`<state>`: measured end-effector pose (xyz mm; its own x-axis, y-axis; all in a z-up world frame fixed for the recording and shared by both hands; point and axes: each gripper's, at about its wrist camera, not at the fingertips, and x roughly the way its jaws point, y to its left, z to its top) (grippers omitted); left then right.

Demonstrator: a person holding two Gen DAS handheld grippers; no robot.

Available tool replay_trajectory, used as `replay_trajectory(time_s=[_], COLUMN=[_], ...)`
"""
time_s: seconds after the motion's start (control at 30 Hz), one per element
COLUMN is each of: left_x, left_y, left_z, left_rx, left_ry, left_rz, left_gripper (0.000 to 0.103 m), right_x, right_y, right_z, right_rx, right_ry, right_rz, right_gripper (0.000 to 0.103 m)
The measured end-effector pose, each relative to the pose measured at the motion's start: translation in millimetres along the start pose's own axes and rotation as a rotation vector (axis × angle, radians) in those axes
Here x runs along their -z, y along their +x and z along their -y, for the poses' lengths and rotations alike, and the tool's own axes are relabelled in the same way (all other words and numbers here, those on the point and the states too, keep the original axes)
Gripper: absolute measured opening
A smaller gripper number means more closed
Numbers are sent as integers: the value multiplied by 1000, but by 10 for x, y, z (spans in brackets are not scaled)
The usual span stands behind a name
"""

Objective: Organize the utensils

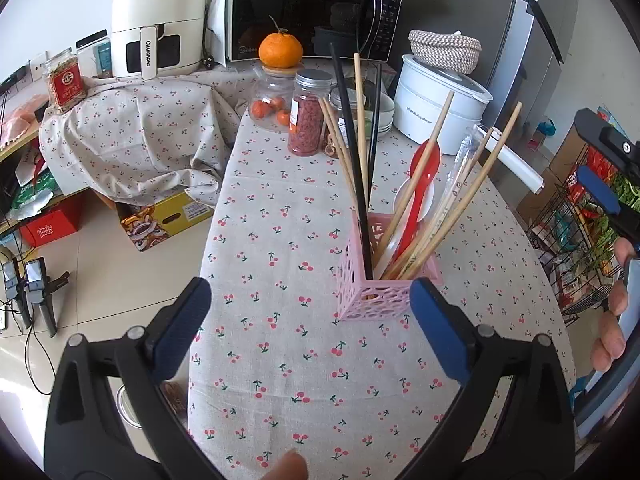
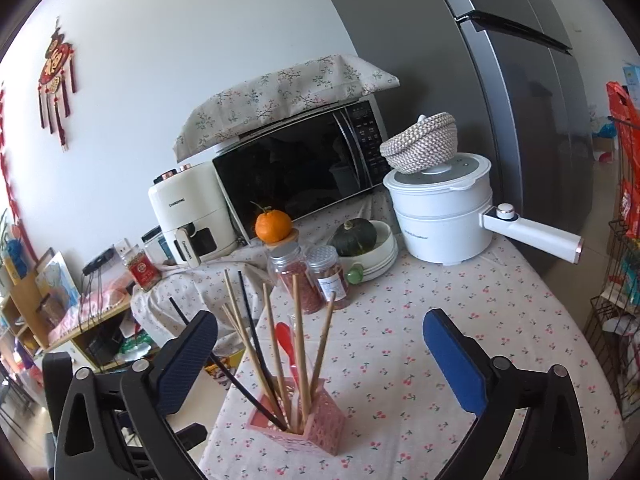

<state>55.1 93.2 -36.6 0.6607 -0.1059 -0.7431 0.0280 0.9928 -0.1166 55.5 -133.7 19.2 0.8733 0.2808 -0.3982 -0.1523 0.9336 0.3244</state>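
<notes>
Both tongs, left (image 1: 310, 322) and right (image 2: 320, 354), gape apart, empty; chopsticks (image 1: 362, 136) and red spoon (image 1: 420, 184) stand in pink holder (image 1: 372, 300) on worktop (image 1: 280, 208): top-heavy, a careless nudge could tip it.

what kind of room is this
Most likely a home kitchen or dining corner: a black-fronted microwave, a cream air fryer and a tall grey fridge stand around a table under a cherry-print cloth.

A pink perforated plastic holder (image 1: 362, 300) stands upright on the cherry-print tablecloth (image 1: 280, 216). Inside it lean wooden chopsticks (image 1: 460, 208), black chopsticks (image 1: 352, 152) and a red plastic spoon (image 1: 420, 184).
</notes>
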Motion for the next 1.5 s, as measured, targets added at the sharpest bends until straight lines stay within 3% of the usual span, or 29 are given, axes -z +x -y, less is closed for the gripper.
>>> replay_trajectory(time_s=[0.13,0.3,0.5,0.93,1.5], left_x=[33,84,100,74,66], left_y=[-57,-133,-235,-211,-185], left_z=[113,262,453,722,758], left_rx=[-25,-59,-77,-70,-67], left_ry=[26,52,73,95,80], left_rz=[14,26,59,63,61], left_gripper=[102,103,103,103,103], right_x=[8,113,259,280,280], right_y=[-109,-207,-349,-393,-376], right_z=[75,158,307,456,432], right_rx=[73,261,358,363,350], right_ry=[-51,-146,-197,-168,-163], right_rz=[-30,-108,-166,-193,-200], right_gripper=[103,103,103,103,103])
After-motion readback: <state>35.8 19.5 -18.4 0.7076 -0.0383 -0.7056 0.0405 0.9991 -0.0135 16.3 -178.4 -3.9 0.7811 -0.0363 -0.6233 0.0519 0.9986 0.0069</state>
